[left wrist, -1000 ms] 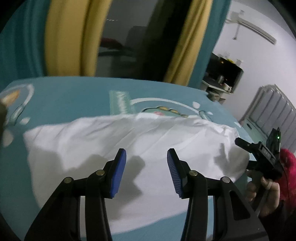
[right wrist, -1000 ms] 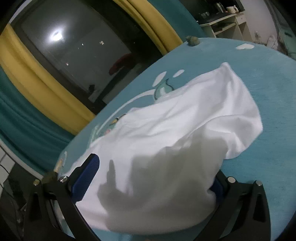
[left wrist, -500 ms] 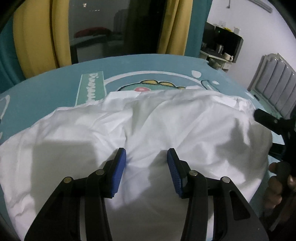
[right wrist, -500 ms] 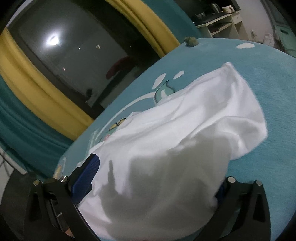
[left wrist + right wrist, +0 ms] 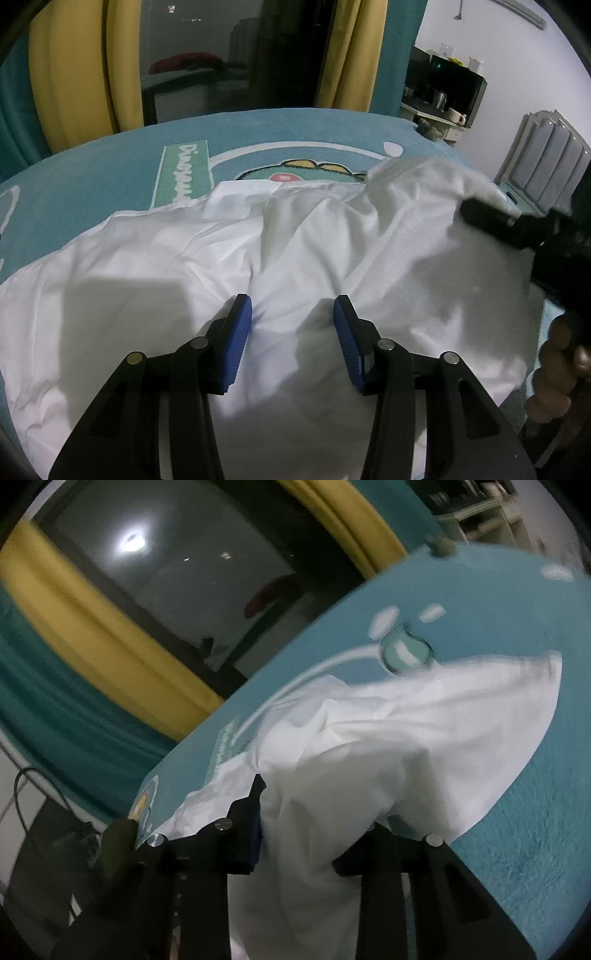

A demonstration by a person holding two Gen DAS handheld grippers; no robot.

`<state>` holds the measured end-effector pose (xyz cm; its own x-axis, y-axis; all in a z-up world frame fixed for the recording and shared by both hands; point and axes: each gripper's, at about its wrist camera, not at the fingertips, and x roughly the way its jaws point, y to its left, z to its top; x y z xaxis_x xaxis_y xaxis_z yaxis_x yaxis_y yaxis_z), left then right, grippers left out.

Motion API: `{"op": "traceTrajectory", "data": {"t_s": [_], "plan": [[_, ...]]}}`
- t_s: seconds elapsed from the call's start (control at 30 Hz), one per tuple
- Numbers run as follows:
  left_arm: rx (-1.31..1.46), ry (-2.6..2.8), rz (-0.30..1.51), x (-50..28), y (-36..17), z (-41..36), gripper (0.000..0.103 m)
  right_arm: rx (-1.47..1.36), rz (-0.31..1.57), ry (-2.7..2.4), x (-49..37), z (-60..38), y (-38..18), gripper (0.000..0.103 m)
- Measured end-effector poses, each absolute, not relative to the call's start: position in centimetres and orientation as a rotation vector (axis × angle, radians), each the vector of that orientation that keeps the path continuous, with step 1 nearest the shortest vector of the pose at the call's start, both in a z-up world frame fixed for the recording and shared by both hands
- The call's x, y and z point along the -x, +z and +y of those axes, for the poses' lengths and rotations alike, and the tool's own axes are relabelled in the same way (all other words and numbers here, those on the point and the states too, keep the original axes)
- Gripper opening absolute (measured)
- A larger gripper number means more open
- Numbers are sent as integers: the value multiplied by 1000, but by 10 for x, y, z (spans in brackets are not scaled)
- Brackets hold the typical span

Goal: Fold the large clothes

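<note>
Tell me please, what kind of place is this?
Probably a room in a home, at night: a white garment lies on a teal dinosaur-print cover, with yellow curtains by a dark window and a mug shelf.

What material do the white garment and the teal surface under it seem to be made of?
White garment: seems a thin, matte woven or knit cloth, perhaps cotton; it creases softly and shows a stitched hem. Teal surface: looks like a plush, short-pile fabric with a fuzzy, grainy texture and a printed cartoon; the exact fibre cannot be told.
</note>
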<state>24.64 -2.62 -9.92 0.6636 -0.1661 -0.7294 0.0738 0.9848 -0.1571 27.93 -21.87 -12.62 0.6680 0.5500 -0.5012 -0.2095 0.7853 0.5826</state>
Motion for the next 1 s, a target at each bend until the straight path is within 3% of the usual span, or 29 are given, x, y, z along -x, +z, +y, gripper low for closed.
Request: {"op": "traceTrajectory", "data": {"t_s": [0.53, 1.0], "plan": [[196, -133, 779, -222, -66, 37, 48, -206, 648, 455, -268, -131, -72, 27], [243, -5, 728, -174, -60, 116, 48, 24, 657, 507, -252, -33, -84, 27]]}}
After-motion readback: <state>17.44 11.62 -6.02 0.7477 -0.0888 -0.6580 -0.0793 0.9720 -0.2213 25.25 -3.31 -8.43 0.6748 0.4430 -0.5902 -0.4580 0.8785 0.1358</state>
